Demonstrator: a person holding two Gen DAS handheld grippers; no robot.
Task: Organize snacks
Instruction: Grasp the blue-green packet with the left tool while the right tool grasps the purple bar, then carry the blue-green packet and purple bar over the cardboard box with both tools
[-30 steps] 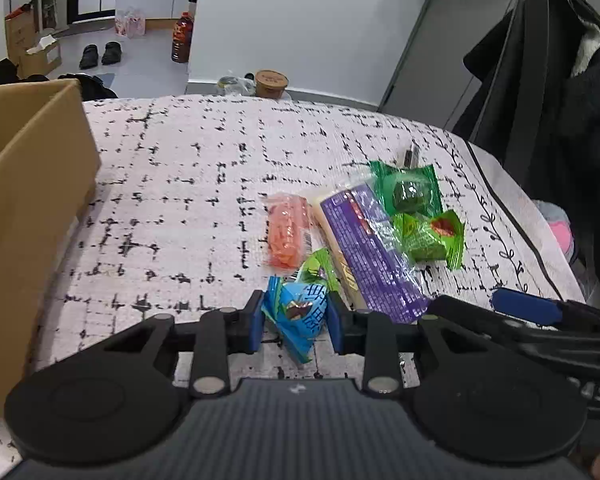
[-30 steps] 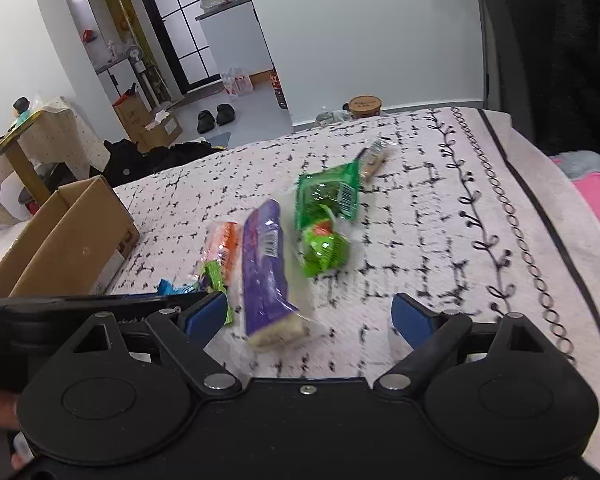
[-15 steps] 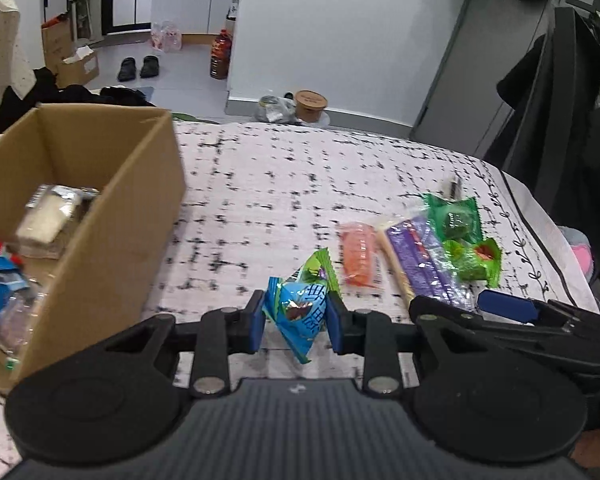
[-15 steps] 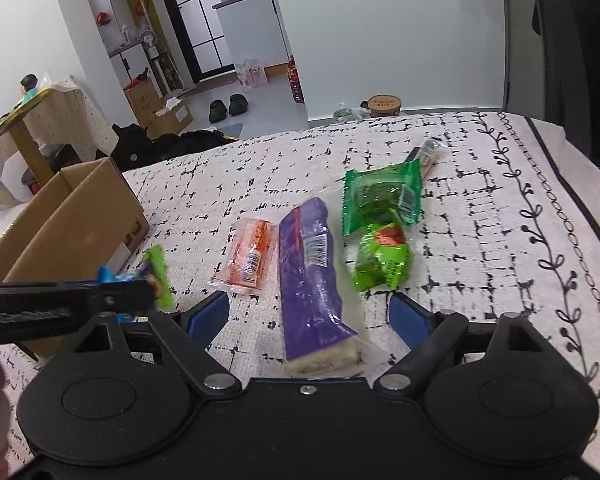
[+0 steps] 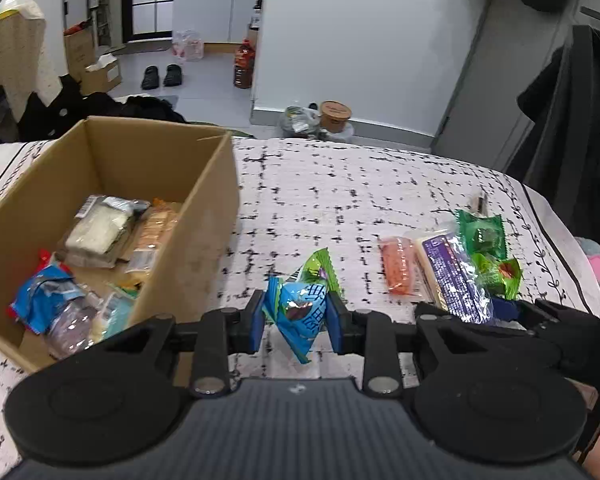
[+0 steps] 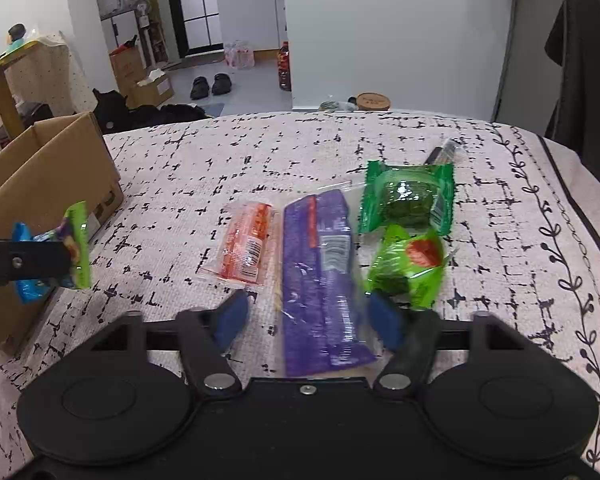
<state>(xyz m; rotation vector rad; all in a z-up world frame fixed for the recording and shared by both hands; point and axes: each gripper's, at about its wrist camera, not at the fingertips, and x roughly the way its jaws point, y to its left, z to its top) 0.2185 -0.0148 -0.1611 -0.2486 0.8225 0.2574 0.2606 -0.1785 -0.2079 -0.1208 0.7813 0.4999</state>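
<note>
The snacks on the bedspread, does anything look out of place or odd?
Nothing looks damaged or spilled. Four packets lie loosely together: an orange packet, a long purple pack, and two green packets that overlap. A small dark wrapper lies apart behind them. The rest are already in the cardboard box.

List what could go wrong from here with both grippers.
The left gripper pinches two small packets at once; the green one could slip out before reaching the box. The right gripper, jaws just closing around the purple pack, may snag the green packet beside it.
</note>
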